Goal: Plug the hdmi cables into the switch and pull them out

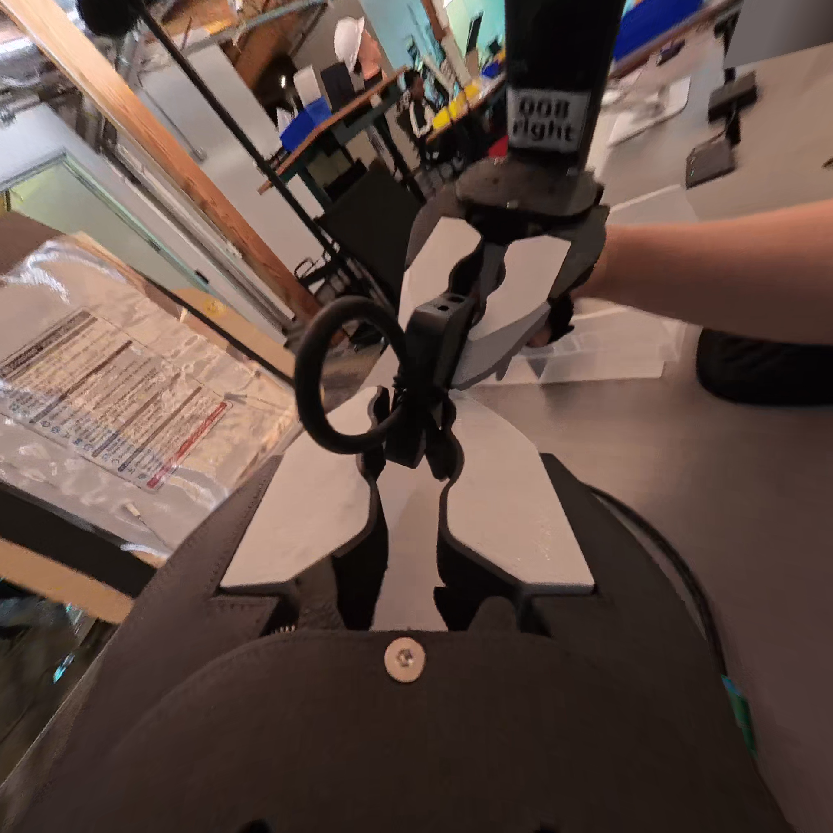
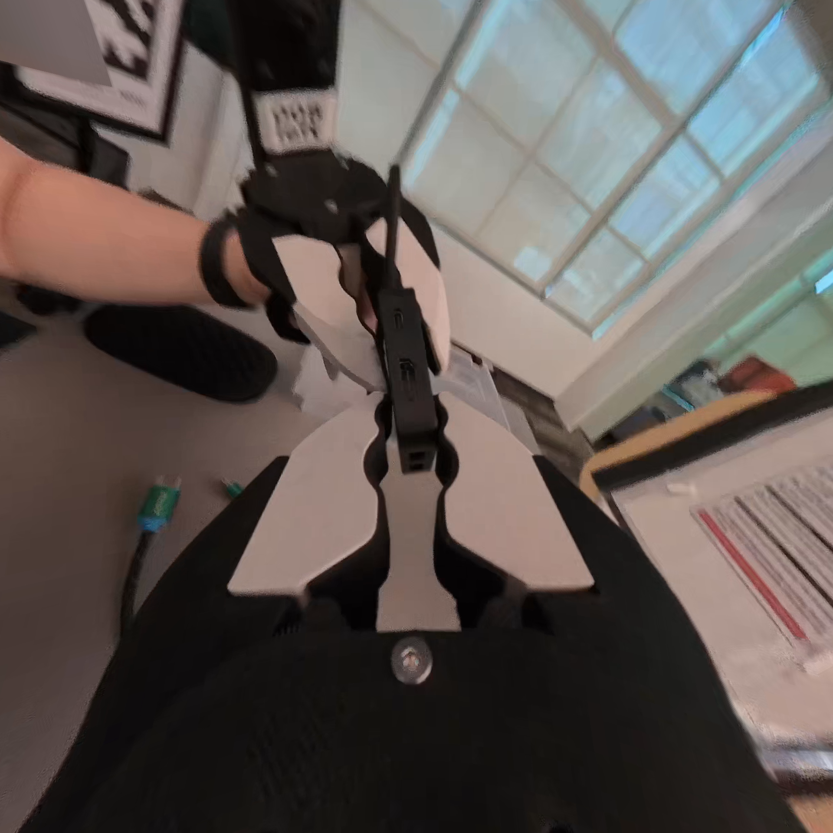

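Grey tabletop [image 2: 67,450] is sitting under both grippers, w/ a paned window [image 2: 631,157] showing only in the right wrist view. Left gripper [image 1: 408,432] is clamping narrow on the switch's bundled cable end [image 1: 405,423]; right gripper [image 2: 410,432] is pinching the black switch [image 2: 408,387] from the opposite end, held mid-air. Green hdmi plugs [image 2: 157,505] are lying loose on the tabletop, seen by the right cam only; left cam alone is showing the plastic-wrapped box [image 1: 112,396] at the table's edge.

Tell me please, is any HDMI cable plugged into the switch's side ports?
No: the two side ports on the switch are empty; green-tipped HDMI cables lie on the table.
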`<state>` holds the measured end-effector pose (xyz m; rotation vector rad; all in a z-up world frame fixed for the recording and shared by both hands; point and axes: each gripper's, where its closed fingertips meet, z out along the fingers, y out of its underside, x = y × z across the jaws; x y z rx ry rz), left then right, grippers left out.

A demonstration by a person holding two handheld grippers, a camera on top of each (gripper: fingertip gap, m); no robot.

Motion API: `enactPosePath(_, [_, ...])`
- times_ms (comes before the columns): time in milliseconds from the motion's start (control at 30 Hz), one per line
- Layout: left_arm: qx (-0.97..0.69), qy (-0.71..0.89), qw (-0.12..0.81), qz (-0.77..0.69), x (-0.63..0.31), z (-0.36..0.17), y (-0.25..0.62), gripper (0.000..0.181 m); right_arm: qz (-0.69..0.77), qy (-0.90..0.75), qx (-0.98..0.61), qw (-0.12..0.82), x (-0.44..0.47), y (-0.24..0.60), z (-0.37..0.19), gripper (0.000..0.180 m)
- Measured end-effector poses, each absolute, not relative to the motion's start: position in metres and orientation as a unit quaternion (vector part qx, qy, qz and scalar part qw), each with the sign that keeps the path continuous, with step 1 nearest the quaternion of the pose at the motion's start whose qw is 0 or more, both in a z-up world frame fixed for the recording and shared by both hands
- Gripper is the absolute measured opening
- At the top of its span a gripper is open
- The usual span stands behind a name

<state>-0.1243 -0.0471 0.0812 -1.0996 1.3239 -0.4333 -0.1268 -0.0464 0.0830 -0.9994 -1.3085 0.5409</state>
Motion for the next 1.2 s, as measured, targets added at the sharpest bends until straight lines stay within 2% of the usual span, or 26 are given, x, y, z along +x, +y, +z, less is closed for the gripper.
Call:
enactPosePath(67, [-0.506, 0.560, 0.641, -0.141, -0.134, 0.072, -0.027, 0.019, 0.161, -0.563, -0.487, 0.648, -0.120, -0.022, 0.074, 0.037])
enactPosePath(133, [-0.524, 0.541, 0.655, -0.062, -0.150, 0.062, -0.002, 0.019, 0.091, -0.534, -0.517, 0.662, -0.111, -0.002, 0.076, 0.046])
enactPosePath(233, [-0.560, 0.541, 0.626, 0.039, -0.166, 0.025, 0.030, 0.018, -0.086, -0.411, -0.594, 0.686, -0.071, 0.044, 0.089, 0.037])
enactPosePath(300, [-0.572, 0.561, 0.593, 0.084, -0.167, -0.006, 0.044, 0.017, -0.186, -0.312, -0.661, 0.656, -0.034, 0.064, 0.087, 0.036])
enactPosePath(467, [-0.557, 0.636, 0.511, 0.159, -0.164, -0.074, 0.058, 0.017, -0.177, -0.248, -0.704, 0.642, -0.021, 0.073, 0.073, 0.041])
enactPosePath(633, [-0.523, 0.695, 0.447, 0.211, -0.165, -0.113, 0.060, 0.017, -0.175, -0.242, -0.706, 0.642, -0.021, 0.073, 0.073, 0.043])
enactPosePath(933, [-0.490, 0.736, 0.412, 0.221, -0.171, -0.127, 0.067, 0.017, -0.154, -0.247, -0.719, 0.632, -0.021, 0.073, 0.068, 0.045])
enactPosePath(1200, [-0.498, 0.751, 0.380, 0.207, -0.174, -0.142, 0.060, 0.025, -0.153, -0.262, -0.714, 0.630, -0.028, 0.070, 0.069, 0.046])
